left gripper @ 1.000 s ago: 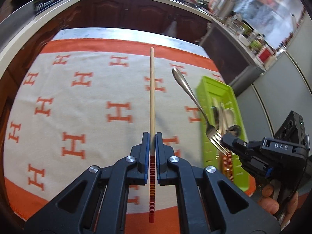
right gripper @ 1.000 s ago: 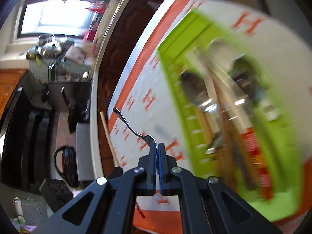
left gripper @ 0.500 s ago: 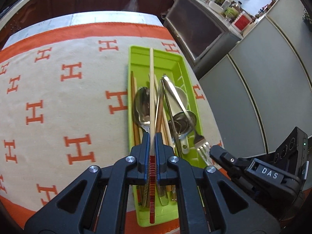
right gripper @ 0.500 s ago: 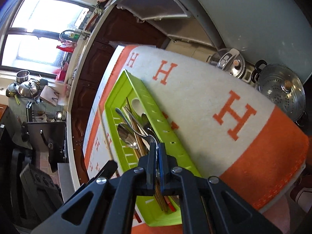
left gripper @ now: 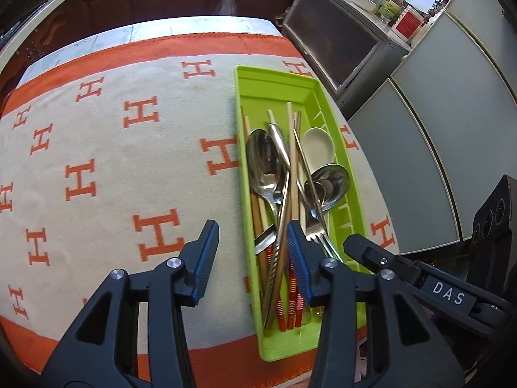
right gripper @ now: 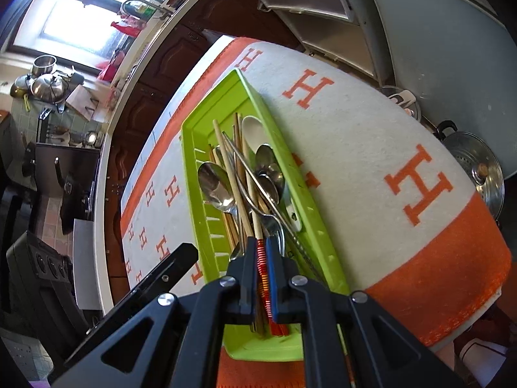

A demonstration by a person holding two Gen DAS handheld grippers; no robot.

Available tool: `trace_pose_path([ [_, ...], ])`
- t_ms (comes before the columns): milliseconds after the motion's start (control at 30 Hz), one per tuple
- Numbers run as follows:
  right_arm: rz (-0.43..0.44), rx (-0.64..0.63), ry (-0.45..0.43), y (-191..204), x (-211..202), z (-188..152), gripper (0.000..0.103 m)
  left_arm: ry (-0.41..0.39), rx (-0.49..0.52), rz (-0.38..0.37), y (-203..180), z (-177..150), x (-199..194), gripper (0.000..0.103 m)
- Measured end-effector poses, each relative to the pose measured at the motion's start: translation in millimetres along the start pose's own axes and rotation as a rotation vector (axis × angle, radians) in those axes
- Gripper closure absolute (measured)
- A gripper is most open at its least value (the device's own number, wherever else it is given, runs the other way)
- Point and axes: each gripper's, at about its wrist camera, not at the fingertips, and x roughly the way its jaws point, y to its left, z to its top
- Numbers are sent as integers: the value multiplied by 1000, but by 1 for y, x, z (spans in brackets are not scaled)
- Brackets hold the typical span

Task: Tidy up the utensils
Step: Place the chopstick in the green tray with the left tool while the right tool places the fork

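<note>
A white cloth point(left gripper: 106, 148) with orange H marks covers the tabletop point(left gripper: 135, 29). Only the right wrist view shows a window point(right gripper: 80, 22) and steel pots point(right gripper: 478, 174) beyond the cloth's edge; only the left wrist view shows jars point(left gripper: 394, 3) on a far counter. The green tray point(left gripper: 274, 87) lies lengthwise away from both cameras, holding spoons point(left gripper: 263, 161), a fork point(left gripper: 311, 223) and chopsticks point(left gripper: 292, 174), their long axes along the tray. The left hand-held gripper point(left gripper: 252, 242) is spread wide and empty, its right finger over the tray's near end. The right hand-held gripper point(right gripper: 260, 255) is narrow; whether it grips the striped chopstick end seen between its fingers, I cannot tell.
</note>
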Motion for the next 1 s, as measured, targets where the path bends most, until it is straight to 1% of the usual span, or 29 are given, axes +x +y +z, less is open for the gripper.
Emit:
trace_pose_path([
  [200, -14, -63, 4, 12, -1, -7, 96, -24, 10, 26, 5, -6, -10, 62],
  [400, -41, -127, 5, 21, 2, -16, 96, -33, -12, 44, 14, -17, -19, 55],
  [533, -62, -164, 6, 25, 5, -25, 96, -31, -37, 73, 24, -24, -24, 51],
  [567, -68, -171, 4, 25, 5, -27, 96, -30, -43, 88, 27, -27, -25, 51],
  [667, -86, -198, -7, 26, 3, -33, 94, -26, -52, 104, 34, -33, -28, 50],
  [867, -117, -230, -24, 27, 2, -46, 93, -17, -64, 140, 46, -46, -33, 48],
  [933, -125, -236, -26, 28, 3, -51, 92, -21, -64, 153, 49, -50, -35, 46],
  [1000, -136, -246, -28, 28, 4, -54, 86, -30, -66, 164, 53, -54, -39, 45],
])
